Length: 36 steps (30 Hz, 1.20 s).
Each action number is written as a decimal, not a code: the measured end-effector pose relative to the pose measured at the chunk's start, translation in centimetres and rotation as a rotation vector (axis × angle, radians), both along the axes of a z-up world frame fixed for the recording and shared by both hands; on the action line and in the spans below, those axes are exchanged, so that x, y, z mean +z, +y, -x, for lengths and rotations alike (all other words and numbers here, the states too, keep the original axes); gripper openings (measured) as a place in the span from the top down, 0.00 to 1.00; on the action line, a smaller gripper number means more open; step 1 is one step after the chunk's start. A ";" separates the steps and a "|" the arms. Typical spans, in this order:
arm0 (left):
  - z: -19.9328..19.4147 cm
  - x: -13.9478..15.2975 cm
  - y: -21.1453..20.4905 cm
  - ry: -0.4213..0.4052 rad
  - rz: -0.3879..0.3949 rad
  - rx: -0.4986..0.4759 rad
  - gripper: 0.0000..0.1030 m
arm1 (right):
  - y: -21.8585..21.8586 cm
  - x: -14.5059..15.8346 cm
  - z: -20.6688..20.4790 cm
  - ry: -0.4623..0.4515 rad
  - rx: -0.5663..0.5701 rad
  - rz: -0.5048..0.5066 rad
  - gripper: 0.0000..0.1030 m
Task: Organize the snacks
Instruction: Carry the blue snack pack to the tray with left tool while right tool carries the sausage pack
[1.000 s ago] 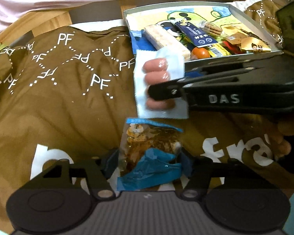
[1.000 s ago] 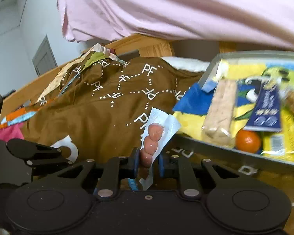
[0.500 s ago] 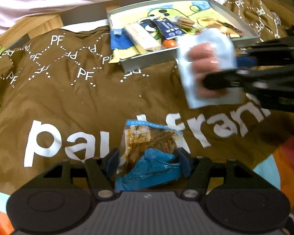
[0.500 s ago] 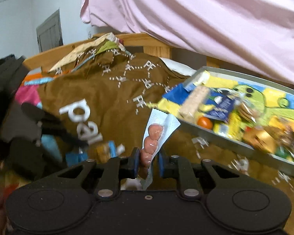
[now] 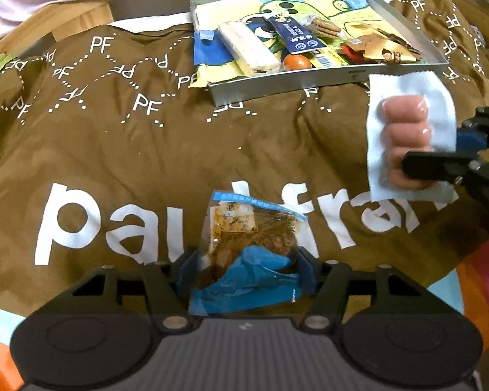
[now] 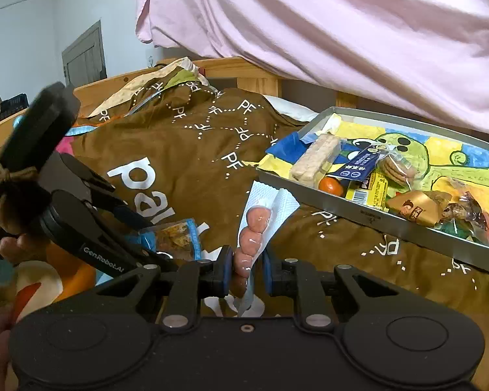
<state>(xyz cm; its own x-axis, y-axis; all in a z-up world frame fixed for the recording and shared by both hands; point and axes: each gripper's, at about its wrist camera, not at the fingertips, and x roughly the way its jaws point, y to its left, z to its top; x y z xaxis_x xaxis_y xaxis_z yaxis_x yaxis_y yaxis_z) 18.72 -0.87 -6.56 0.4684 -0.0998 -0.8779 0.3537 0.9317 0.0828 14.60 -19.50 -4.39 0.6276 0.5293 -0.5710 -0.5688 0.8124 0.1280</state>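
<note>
A clear blue-edged packet of brown snack [image 5: 249, 254] and a white-wrapped pack of pink sausages [image 6: 253, 228] are held above the brown blanket [image 5: 146, 150]; further snacks are heaped along the near edge of the grey tray [image 5: 309, 81].

Black grippers [image 6: 247, 272] — blue pads [image 6: 225, 270]

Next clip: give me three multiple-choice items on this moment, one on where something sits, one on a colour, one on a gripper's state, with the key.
1. Where is the small orange fruit?
A. In the grey tray
B. On the brown blanket
C. In the left gripper

2. What colour are the sausages in the sausage packet?
A. Green
B. Pink
C. Blue

3. What is the right gripper doing?
A. Open and empty
B. Shut on the sausage packet
C. Shut on the clear-and-blue snack bag

Key: A, it lies among the tray's snacks; B, pink links show through the wrapper; C is the left gripper's load, so B, with both fingers pressing the packet.
</note>
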 end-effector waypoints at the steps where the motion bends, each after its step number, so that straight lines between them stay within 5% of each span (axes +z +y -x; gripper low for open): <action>1: 0.0 0.2 -0.2 0.001 0.004 0.005 0.39 | -0.1 0.0 -0.1 0.001 -0.002 -0.005 0.80; 7: -0.1 1.6 -2.3 -0.028 0.031 0.024 0.41 | -1.0 0.5 -0.1 -0.031 -0.028 -0.020 0.80; 22: -4.8 8.6 -8.5 -0.322 0.204 0.044 0.40 | -7.3 1.9 -3.2 -0.294 -0.306 -0.180 0.80; 36: -14.7 7.1 -16.5 -0.374 0.270 0.038 0.40 | -15.2 -0.5 -12.1 -0.222 -0.529 -0.322 0.80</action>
